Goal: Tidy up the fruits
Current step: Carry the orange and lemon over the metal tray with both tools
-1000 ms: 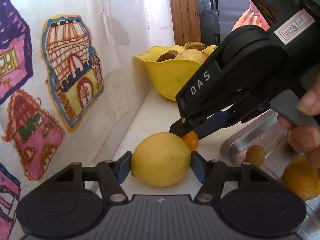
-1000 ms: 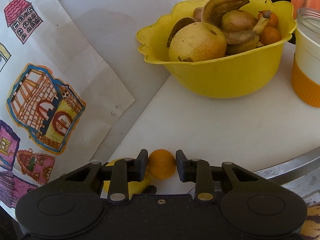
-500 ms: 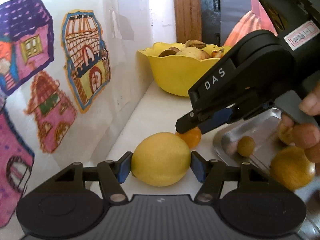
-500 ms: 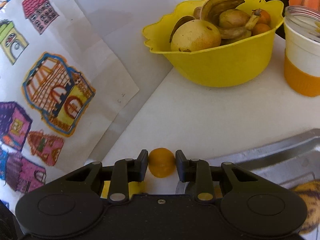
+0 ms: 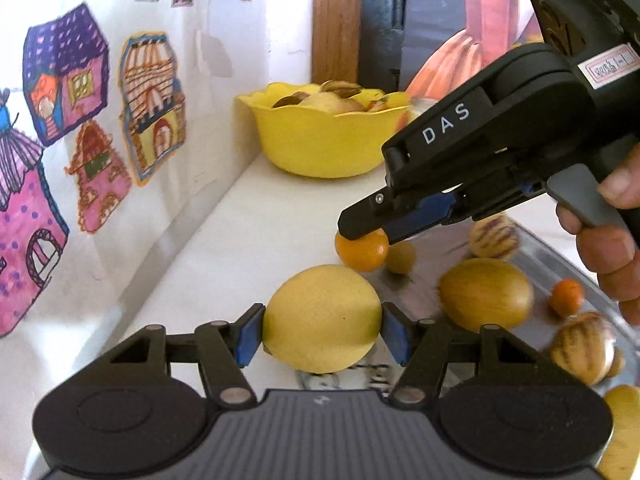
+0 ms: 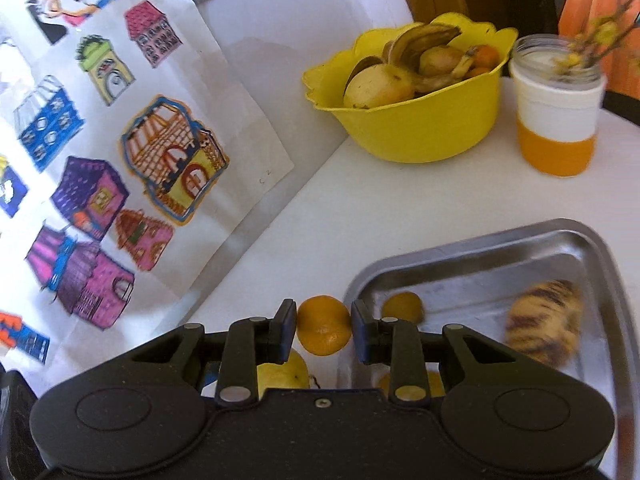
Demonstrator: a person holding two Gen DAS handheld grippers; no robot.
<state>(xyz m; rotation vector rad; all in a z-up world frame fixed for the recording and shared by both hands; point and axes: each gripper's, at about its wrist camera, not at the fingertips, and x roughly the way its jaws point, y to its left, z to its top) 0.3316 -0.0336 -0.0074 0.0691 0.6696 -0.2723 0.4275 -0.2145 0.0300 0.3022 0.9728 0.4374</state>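
My left gripper (image 5: 322,334) is shut on a large yellow lemon (image 5: 322,318), held above the left end of the metal tray (image 6: 472,248). My right gripper (image 6: 324,330) is shut on a small orange (image 6: 324,330); in the left wrist view that orange (image 5: 362,250) hangs just beyond the lemon with the right gripper (image 5: 362,240) clamped on it. The lemon (image 6: 282,374) shows under the right gripper's body. A yellow bowl (image 6: 420,128) of bananas and pears stands at the back of the white table.
The tray holds a striped melon-like fruit (image 6: 544,324), a small yellow fruit (image 6: 402,306), an oval yellow fruit (image 5: 486,300) and a tiny orange one (image 5: 566,298). A white-and-orange jar (image 6: 556,112) stands right of the bowl. Drawings of houses (image 5: 100,128) hang on the left wall.
Both grippers have pulled back from the bowl and risen, carrying the lemon and the orange. The bowl looks farther off, and more of the tray and its fruits has come into view.
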